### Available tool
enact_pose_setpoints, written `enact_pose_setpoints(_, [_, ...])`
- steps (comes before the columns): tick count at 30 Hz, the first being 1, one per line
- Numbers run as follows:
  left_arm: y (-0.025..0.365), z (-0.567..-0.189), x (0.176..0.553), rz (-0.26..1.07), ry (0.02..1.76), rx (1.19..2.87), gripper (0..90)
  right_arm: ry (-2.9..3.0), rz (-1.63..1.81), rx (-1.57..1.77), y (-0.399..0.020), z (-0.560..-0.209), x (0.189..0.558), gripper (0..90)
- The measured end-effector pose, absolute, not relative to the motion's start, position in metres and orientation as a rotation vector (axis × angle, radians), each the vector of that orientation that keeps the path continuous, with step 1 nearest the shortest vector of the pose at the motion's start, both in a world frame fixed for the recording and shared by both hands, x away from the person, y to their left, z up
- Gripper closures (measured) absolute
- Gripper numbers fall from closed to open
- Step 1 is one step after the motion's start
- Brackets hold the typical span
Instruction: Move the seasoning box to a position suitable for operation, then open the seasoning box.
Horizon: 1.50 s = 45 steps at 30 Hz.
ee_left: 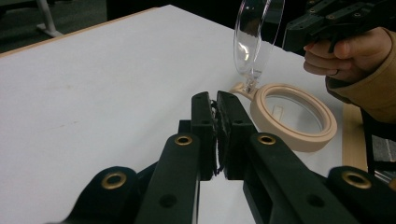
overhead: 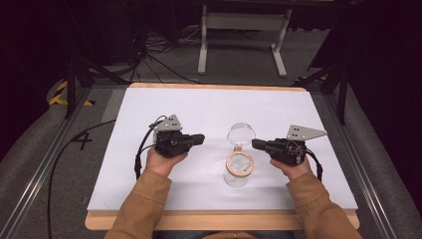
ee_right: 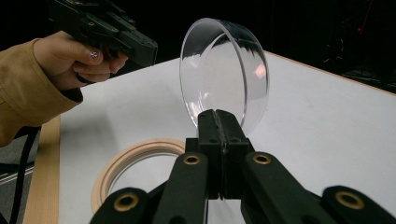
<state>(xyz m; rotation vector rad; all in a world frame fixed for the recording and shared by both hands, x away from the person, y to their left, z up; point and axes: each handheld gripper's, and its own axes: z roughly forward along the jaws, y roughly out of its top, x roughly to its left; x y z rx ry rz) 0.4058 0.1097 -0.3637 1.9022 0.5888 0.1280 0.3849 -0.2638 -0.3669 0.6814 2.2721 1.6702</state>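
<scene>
The right tool [ee_right: 219, 116] has its jaws pressed together with no gap, and in the right gripper view their tips sit at the lower rim of the clear lid [ee_right: 224, 74]. The tips overlap that rim, so whether they pinch it or merely lie in front of it is hard to tell. The lid stands tilted up on its hinge over the tan rim of the glass jar [ee_right: 135, 161], which sits in the lower left of that frame, cut off by the tool's arms.

In the high view the jar [overhead: 238, 169] stands at the centre of the white surface [overhead: 199, 107], lid raised behind it, with the right tool [overhead: 256, 144] just beside its right side.

The left tool [ee_left: 217, 105] shows a thin slit between its pads and nothing caught there; it points at the jar [ee_left: 294, 116] from a little way off, touching nothing. In the high view the left tool [overhead: 199, 139] lies left of centre, apart from the jar.

The jar's glass body is nearly invisible against the white sheet, and both forearms are cut off at the bottom edge.
</scene>
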Motion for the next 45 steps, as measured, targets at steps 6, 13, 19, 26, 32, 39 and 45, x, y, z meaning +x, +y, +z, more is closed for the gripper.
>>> enact_pose_setpoints(6, [0.110, -0.363, 0.406, 0.125, 0.585, 1.892, 85.7, 2.276, 1.664, 0.642, -0.264, -0.363, 0.381, 89.6])
enact_pose_setpoints(13, [0.114, -0.361, 0.407, 0.132, 0.585, 1.900, 85.2, 2.246, 1.636, 0.624, -0.276, -0.354, 0.378, 89.5])
enact_pose_setpoints(19, [0.122, -0.362, 0.408, 0.155, 0.605, 1.911, 84.8, 2.184, 1.631, 0.688, -0.299, -0.342, 0.377, 89.5])
enact_pose_setpoints(26, [0.131, -0.362, 0.409, 0.223, 0.644, 1.928, 83.6, 2.138, 1.562, 0.803, -0.325, -0.339, 0.381, 89.4])
enact_pose_setpoints(32, [0.140, -0.368, 0.412, 0.237, 0.702, 1.945, 82.9, 2.097, 1.578, 0.918, -0.351, -0.340, 0.387, 88.2])
enact_pose_setpoints(39, [0.146, -0.380, 0.418, 0.244, 0.768, 1.958, 81.8, 2.092, 1.445, 0.999, -0.366, -0.346, 0.393, 83.9])
enact_pose_setpoints(45, [0.152, -0.388, 0.423, 0.261, 0.820, 1.968, 80.4, 2.082, 1.307, 1.116, -0.379, -0.360, 0.401, 80.2])
